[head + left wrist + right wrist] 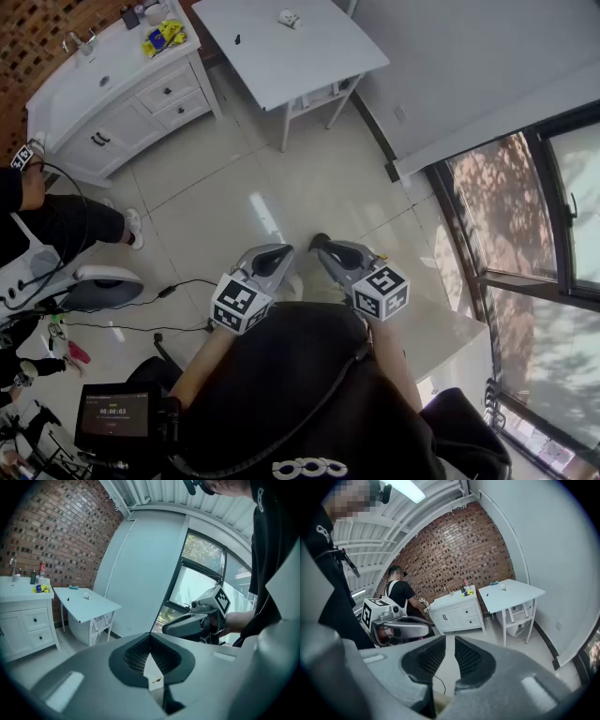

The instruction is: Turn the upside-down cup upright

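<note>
Your grey left gripper [280, 253] has its jaws together at the tips, empty. Your right gripper [318, 243] has its jaws slightly apart, empty. The small white cup [290, 18] sits on the far white square table [323, 58], too small to tell which way it points.

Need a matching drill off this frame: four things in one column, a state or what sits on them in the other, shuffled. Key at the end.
Things:
1. white square table
2. white drawer cabinet with sink
3. left gripper
4. right gripper

States:
A. jaws a slit apart, nothing between
B. bears a yellow packet
C. jaws together, nothing between
D. bears a small white object

Pairs: 1-D, 2-B, 3-C, 4-A.
</note>
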`<state>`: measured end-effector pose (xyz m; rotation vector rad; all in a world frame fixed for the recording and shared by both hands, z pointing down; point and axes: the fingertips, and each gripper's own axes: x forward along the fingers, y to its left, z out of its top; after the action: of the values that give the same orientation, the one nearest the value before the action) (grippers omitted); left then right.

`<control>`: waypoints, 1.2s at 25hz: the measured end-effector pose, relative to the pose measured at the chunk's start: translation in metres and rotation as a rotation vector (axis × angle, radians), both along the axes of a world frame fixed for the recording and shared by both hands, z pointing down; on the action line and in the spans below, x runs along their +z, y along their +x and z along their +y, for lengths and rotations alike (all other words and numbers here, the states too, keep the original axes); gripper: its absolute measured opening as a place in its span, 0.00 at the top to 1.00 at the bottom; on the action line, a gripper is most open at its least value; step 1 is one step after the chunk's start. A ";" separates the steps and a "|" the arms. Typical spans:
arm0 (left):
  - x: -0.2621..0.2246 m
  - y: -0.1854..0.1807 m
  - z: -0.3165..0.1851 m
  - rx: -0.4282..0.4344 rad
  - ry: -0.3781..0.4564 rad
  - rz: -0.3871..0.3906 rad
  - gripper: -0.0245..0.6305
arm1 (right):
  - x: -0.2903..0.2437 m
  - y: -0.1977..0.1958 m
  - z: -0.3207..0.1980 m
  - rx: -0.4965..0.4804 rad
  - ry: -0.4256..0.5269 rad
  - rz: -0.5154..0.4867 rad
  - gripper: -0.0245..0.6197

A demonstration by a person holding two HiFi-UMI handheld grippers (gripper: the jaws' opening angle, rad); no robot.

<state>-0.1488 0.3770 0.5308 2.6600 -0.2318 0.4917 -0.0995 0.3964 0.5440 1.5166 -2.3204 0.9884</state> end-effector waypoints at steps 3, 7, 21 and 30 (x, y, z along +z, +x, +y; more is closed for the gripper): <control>0.011 0.010 -0.016 -0.017 -0.005 -0.022 0.94 | 0.006 0.009 -0.015 -0.035 0.003 0.011 0.88; 0.019 0.023 -0.047 -0.058 0.000 -0.037 0.94 | 0.017 0.023 -0.046 -0.088 0.019 0.019 0.88; 0.007 0.124 -0.179 -0.260 0.041 -0.089 0.94 | 0.020 0.163 -0.151 -0.346 0.094 0.195 0.88; 0.010 0.161 -0.192 -0.271 0.019 -0.080 0.94 | 0.018 0.191 -0.188 -0.335 0.132 0.182 0.88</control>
<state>0.0119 0.1850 0.5408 2.5752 -0.6147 0.5091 0.0918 0.2083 0.5616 1.1490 -2.4362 0.5985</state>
